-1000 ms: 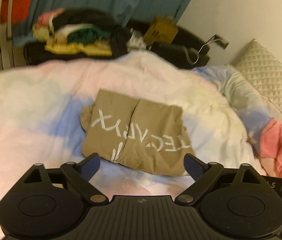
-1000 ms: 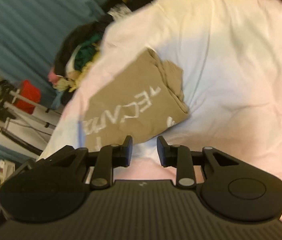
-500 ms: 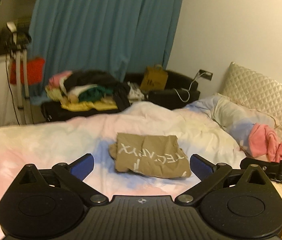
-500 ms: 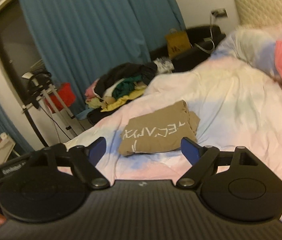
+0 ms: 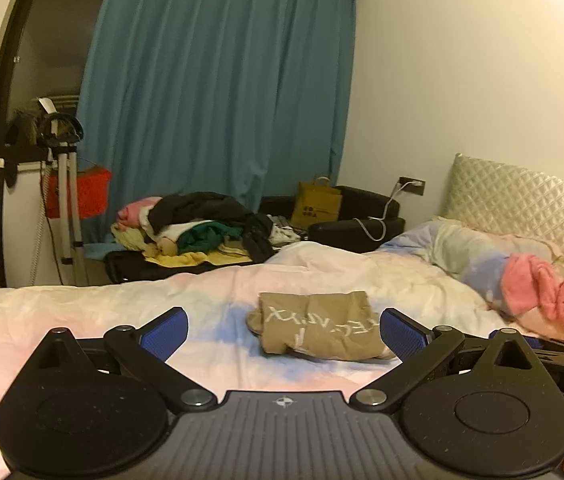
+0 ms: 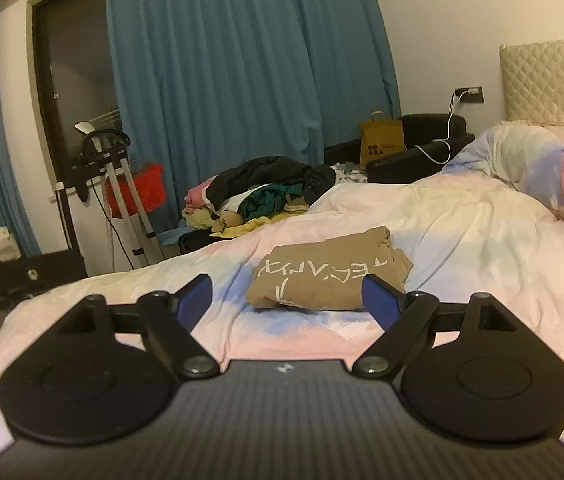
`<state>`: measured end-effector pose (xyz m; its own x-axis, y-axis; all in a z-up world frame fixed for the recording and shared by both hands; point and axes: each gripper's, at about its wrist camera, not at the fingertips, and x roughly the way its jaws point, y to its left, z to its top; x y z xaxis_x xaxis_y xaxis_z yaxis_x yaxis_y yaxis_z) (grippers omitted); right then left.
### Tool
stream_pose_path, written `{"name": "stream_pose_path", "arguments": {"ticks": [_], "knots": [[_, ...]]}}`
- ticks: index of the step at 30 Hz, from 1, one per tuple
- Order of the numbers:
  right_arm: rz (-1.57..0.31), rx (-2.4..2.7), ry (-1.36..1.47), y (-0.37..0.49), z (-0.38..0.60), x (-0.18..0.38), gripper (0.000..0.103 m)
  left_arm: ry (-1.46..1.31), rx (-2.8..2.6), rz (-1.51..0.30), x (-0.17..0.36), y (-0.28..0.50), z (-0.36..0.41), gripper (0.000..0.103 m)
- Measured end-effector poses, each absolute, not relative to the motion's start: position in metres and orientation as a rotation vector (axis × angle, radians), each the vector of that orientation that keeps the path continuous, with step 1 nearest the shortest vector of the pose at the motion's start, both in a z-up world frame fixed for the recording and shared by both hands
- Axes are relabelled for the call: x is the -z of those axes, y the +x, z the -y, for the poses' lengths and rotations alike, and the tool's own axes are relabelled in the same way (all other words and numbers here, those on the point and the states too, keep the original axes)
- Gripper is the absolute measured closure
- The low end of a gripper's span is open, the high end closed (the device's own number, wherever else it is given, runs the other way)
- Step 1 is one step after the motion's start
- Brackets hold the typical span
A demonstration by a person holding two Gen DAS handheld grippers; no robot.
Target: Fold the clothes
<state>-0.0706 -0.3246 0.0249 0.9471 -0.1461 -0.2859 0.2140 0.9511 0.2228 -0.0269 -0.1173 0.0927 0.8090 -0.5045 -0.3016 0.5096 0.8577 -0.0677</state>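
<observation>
A tan shirt with white lettering (image 5: 318, 326) lies folded into a small rectangle on the pastel duvet (image 5: 82, 312); it also shows in the right wrist view (image 6: 330, 278). My left gripper (image 5: 284, 330) is open and empty, held back from the shirt and above the bed. My right gripper (image 6: 287, 294) is open and empty too, also short of the shirt. Neither touches the cloth.
A pink garment (image 5: 550, 300) lies crumpled by the pillow (image 5: 470, 252) at the right. A pile of clothes (image 5: 202, 228) sits beyond the far bed edge, before blue curtains (image 5: 218, 100). A tripod (image 5: 66, 208) and a paper bag (image 5: 316, 205) stand at the back.
Both grippers have pulled back and risen from close over the shirt, so the room now shows. The right gripper has opened from nearly shut. The shirt stays folded in place.
</observation>
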Motion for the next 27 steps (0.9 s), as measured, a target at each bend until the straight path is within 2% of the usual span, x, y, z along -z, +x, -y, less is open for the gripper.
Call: {"name": "stream_pose_path", "arguments": {"ticks": [14,27], "knots": [[-0.258,0.206,0.209,-0.074,0.322,-0.002,0.019,0.094,0.515,-0.368,-0.039,-0.027,0.125,0.0],[-0.257,0.207,0.192,-0.076,0.318,0.001,0.019,0.092,0.493,-0.342,-0.034,-0.025,0.124,0.0]]}}
